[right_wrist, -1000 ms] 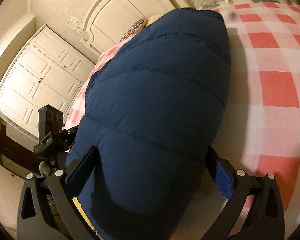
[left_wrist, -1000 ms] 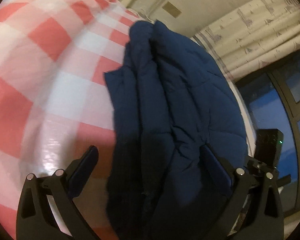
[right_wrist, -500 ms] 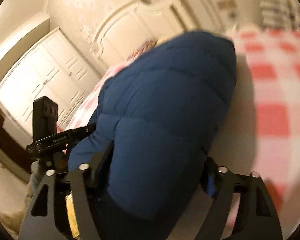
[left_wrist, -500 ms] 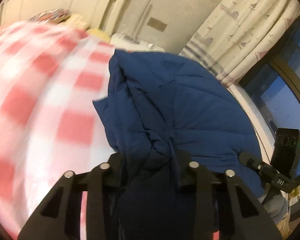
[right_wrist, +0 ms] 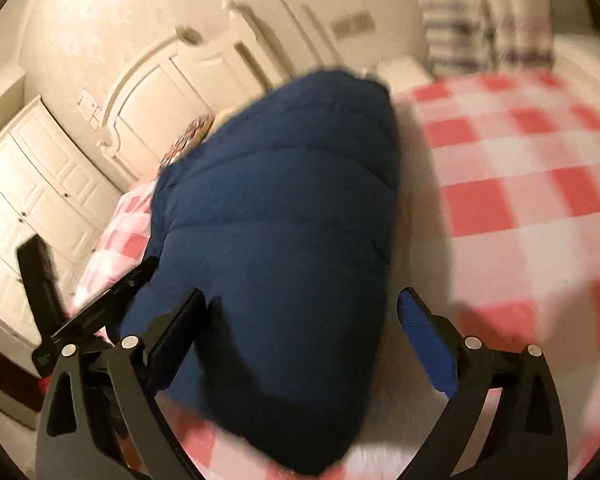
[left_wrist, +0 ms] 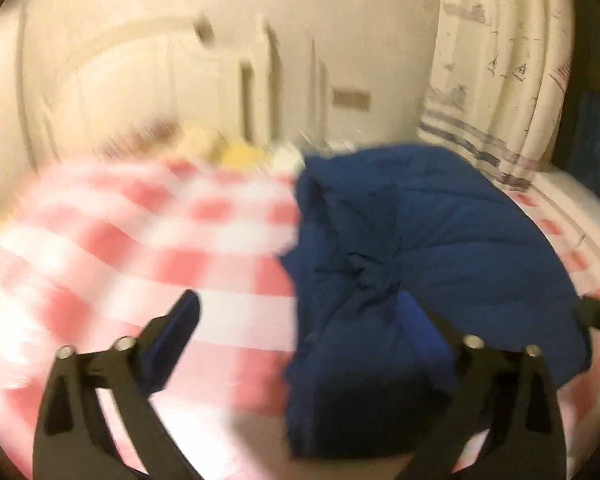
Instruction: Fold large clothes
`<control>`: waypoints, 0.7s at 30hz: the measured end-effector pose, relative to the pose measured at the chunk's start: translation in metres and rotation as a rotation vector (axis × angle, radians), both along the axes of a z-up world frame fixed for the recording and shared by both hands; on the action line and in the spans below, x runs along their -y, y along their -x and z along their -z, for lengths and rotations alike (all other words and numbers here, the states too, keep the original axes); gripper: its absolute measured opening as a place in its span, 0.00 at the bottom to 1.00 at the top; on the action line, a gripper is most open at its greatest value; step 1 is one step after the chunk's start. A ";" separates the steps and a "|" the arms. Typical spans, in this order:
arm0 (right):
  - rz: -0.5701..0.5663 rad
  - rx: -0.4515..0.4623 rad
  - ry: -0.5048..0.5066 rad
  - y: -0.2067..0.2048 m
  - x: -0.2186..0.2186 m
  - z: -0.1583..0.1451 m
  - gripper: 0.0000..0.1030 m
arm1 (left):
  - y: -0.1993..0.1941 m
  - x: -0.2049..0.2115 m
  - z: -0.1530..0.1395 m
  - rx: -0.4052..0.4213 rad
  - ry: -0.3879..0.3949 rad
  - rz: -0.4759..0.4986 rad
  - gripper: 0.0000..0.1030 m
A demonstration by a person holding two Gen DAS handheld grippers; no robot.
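Two tools in view, one per wrist camera, both blurred by motion. Left tool (left_wrist: pixel 300 328): jaws spread wide and opening; left pad over bare checked cover, right pad against the near left edge of the blue puffer jacket (left_wrist: pixel 420 248), not pinching it. Nothing held. Right tool (right_wrist: pixel 300 312): jaws wide and opening; the near end of the jacket (right_wrist: pixel 276 240) bulges between the pads, left pad at the fabric edge, right pad clear of it with a gap of bedcover showing. No grip.

Jacket is a dark blue quilted bundle lying on the bed, on the red-and-white checked bedcover (left_wrist: pixel 140 248). In the left view it sits right of centre, running from the near edge to the far side of the bed, with a puckered knot of fabric near its middle. In the right view it sits centre-left, long axis running away toward the headboard (right_wrist: pixel 160 92), smooth quilted side up.

Checked cover (right_wrist: pixel 520 184) spreads wide to the right of the jacket in the right view. White wardrobe (right_wrist: pixel 32 184) far left. Patterned curtain (left_wrist: pixel 500 80) far right in the left view. The other tool's black body (right_wrist: pixel 60 312) shows just left of the jacket in the right view.
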State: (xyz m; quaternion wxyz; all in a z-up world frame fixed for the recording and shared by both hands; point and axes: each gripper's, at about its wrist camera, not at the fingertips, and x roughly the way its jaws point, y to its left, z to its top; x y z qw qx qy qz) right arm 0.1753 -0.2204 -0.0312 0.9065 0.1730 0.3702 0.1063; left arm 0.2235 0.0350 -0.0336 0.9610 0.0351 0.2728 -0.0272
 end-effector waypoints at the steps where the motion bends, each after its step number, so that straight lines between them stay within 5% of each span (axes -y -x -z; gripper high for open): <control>1: 0.004 0.064 0.038 0.024 -0.009 -0.008 0.91 | 0.014 0.002 -0.007 0.036 -0.021 -0.011 0.98; 8: 0.015 0.199 0.266 0.107 -0.066 -0.031 0.95 | 0.093 0.012 -0.037 0.095 -0.064 -0.060 0.98; 21: 0.106 0.322 0.311 0.146 -0.063 -0.057 0.96 | 0.150 0.034 -0.062 0.156 -0.036 0.017 0.98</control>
